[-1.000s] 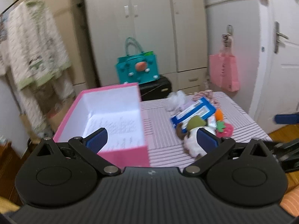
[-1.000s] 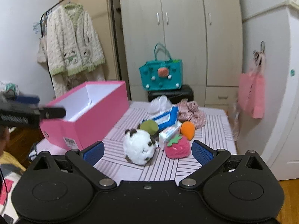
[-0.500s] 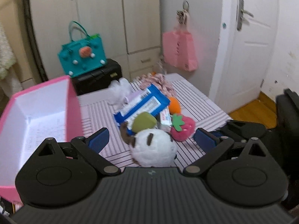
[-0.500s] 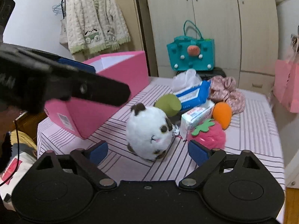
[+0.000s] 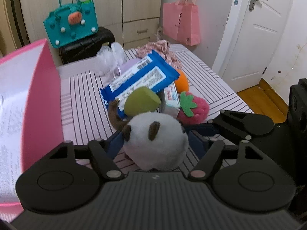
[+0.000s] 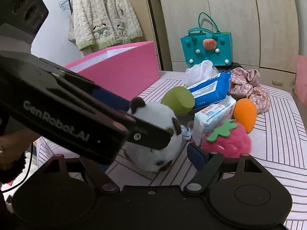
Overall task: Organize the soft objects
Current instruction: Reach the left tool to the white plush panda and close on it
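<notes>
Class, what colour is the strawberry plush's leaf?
Green, on the pink strawberry plush; clearest in the right wrist view.

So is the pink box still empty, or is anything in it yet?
Cannot tell fully. The pink box is open-topped, and the inside that shows holds only white printed paper; the plush toy sits on the table, outside it.

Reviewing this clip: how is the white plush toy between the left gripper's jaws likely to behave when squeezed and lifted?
The white plush toy looks round and fluffy, so it will probably compress under the left gripper and feel light. Its fuzzy fabric seems unlikely to slip. Set down, it may roll.
</notes>
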Available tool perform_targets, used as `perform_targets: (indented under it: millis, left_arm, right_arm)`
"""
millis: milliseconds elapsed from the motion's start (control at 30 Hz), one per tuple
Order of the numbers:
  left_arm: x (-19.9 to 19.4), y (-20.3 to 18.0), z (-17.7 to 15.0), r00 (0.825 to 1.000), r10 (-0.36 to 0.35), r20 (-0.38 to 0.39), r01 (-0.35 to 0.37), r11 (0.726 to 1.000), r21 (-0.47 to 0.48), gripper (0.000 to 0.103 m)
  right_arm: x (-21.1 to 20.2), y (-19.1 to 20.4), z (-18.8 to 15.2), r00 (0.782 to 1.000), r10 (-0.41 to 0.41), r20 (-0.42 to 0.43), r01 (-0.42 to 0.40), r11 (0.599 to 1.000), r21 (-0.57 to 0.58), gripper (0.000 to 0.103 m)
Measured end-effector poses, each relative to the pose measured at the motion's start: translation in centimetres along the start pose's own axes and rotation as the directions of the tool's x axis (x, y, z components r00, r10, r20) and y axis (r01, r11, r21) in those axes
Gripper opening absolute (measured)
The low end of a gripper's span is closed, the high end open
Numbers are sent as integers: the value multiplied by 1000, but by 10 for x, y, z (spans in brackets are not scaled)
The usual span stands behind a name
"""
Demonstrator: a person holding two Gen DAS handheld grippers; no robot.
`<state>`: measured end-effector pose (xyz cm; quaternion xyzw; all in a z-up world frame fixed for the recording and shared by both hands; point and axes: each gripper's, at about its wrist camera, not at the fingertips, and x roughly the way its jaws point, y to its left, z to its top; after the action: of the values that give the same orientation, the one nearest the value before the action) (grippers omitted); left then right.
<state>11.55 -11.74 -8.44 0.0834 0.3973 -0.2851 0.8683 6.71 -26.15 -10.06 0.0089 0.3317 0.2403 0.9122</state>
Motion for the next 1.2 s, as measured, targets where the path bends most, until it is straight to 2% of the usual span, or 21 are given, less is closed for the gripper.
perform_targets:
  millis: [67, 200, 433, 600, 833, 1200]
  left_arm:
    - [5, 3, -2, 1000, 0, -9, 0, 1000, -11, 67]
    - [4, 7, -7, 1000, -21, 6, 21, 999, -30, 66]
    - [2, 3, -14, 999, -8, 36, 9, 1000, -29, 65]
    - [-6, 0, -17, 1000, 2, 20, -1, 1000, -31, 65]
    - [-19, 4, -13, 999, -42, -32, 41, 999, -34, 65]
    - [-52, 5, -16, 996, -86, -7, 85, 995, -46, 65]
  right_arm:
    - [5, -1, 0, 1000, -18, -21, 18, 1000, 2, 83]
    - [10, 0, -1, 1000, 0, -26, 0, 1000, 2, 63]
    - [10, 9, -4, 999, -33, -9, 33, 999, -5, 58]
    - [5, 15, -2, 999, -27, -31, 28, 999, 32, 57]
    - [-3, 24, 6, 996, -20, -82, 29, 992, 122, 57]
    - [-26, 52, 16, 994, -68, -80, 74, 995, 70, 57]
